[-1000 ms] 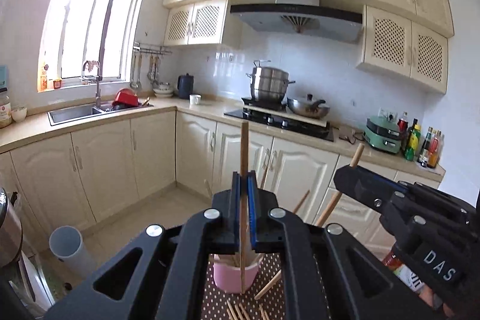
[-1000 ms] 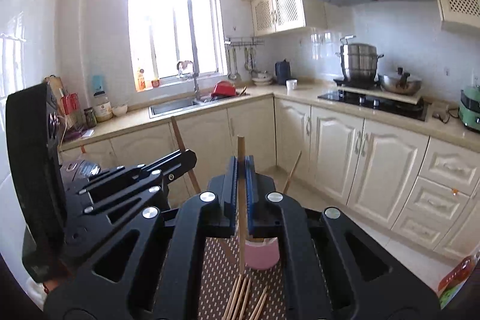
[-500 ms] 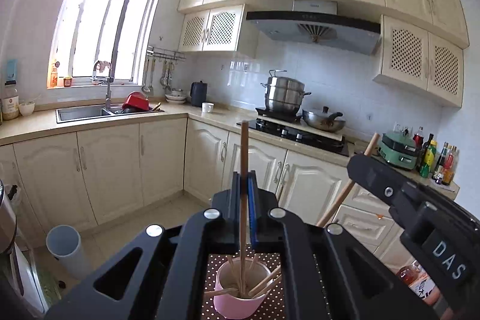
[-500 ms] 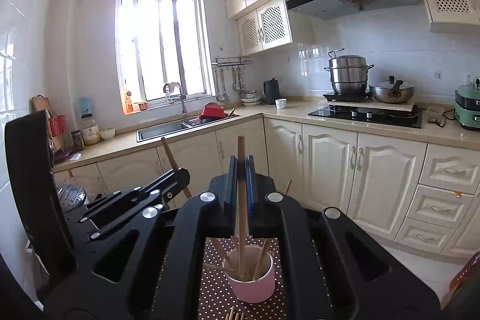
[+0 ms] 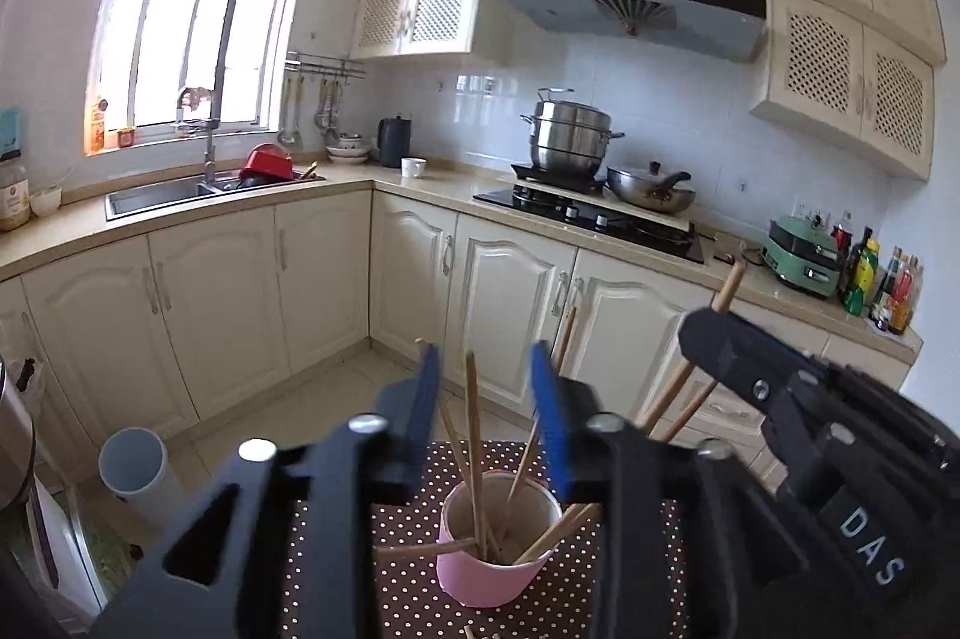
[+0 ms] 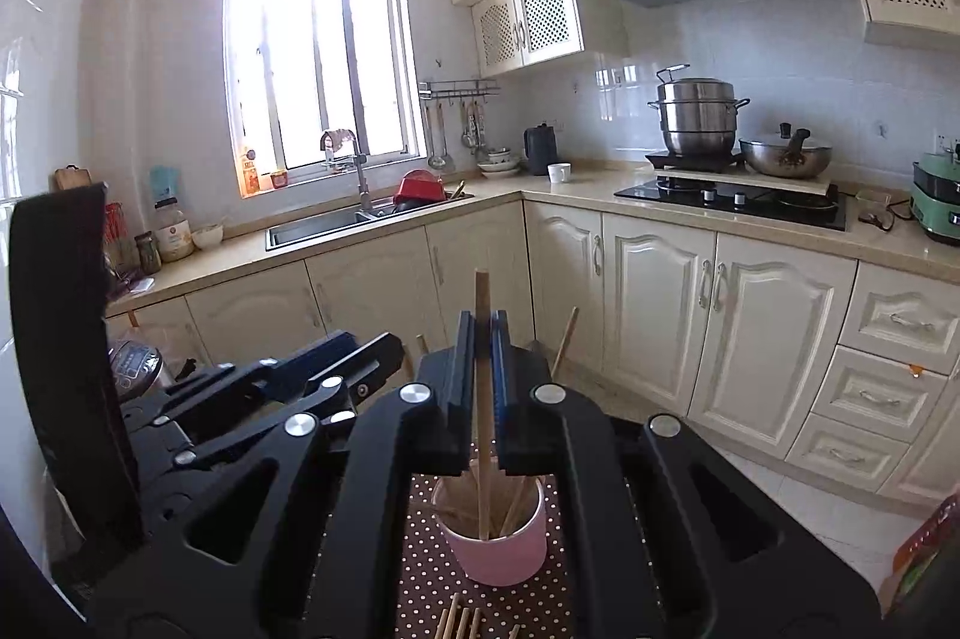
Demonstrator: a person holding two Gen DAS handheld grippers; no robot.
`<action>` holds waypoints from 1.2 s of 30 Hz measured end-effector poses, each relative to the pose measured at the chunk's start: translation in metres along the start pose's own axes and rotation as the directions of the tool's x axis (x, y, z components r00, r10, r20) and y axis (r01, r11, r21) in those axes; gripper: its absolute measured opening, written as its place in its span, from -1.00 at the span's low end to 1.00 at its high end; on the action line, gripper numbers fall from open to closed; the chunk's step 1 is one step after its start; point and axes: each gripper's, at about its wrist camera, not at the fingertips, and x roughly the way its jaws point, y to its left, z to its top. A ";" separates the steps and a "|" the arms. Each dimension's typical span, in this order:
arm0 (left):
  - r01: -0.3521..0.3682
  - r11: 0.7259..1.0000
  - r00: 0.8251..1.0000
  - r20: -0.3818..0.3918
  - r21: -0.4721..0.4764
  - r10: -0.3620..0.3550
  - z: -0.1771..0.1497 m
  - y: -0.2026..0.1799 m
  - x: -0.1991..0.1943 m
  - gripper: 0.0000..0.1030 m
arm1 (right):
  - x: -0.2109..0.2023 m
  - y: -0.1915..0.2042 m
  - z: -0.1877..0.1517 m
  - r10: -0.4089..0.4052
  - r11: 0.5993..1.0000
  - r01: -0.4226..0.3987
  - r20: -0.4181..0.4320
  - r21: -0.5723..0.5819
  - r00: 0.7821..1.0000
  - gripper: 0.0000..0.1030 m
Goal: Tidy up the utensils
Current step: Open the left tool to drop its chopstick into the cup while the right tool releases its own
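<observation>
A pink cup (image 5: 492,549) stands on a brown dotted cloth (image 5: 408,579) with several wooden chopsticks in it. My left gripper (image 5: 483,357) hovers just above the cup with its jaws opening. A chopstick (image 5: 474,435) stands loose between the blue pads, its lower end in the cup. My right gripper (image 6: 482,324) is shut on another upright chopstick (image 6: 482,297), whose lower end dips into the pink cup (image 6: 498,537). In the left wrist view the right gripper (image 5: 699,333) shows from the side, close on the right.
Loose chopsticks (image 6: 459,624) lie on the cloth in front of the cup. A pale bin (image 5: 129,465) stands on the floor to the left, with a rice cooker (image 6: 135,360) nearby. Cream cabinets, a sink and a stove line the far walls.
Both grippers have sunk toward the cup, which now shows in full. The left jaws have parted and let go of their chopstick, which leans in the cup. The right grip is unchanged.
</observation>
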 end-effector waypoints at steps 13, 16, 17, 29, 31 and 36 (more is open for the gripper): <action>-0.043 0.999 0.999 0.001 0.003 0.043 -0.003 0.016 -0.015 -0.11 | 0.011 0.001 -0.012 -0.023 1.000 0.024 -0.069 0.015 0.997 -0.88; -0.078 0.996 0.997 0.006 0.031 0.078 -0.006 0.018 -0.020 -0.11 | 0.009 0.002 -0.016 -0.020 0.999 0.022 -0.082 0.025 0.996 -0.88; -0.087 0.995 0.996 0.006 0.042 0.086 -0.008 0.018 -0.022 -0.11 | 0.008 0.002 -0.016 -0.023 0.999 0.025 -0.084 0.029 0.996 -0.87; -0.089 0.995 0.996 -0.005 0.034 0.089 -0.014 0.030 -0.055 -0.11 | -0.023 0.015 -0.018 -0.026 0.999 0.029 -0.082 0.028 0.996 -0.87; -0.094 0.995 0.996 0.003 0.040 0.094 -0.014 0.029 -0.063 -0.11 | -0.031 0.017 -0.019 -0.027 0.999 0.028 -0.076 0.024 0.997 -0.87; -0.115 0.991 0.993 0.041 0.068 0.113 -0.017 0.026 -0.090 -0.03 | -0.055 0.023 -0.023 -0.032 0.999 0.033 -0.056 0.009 0.998 -0.83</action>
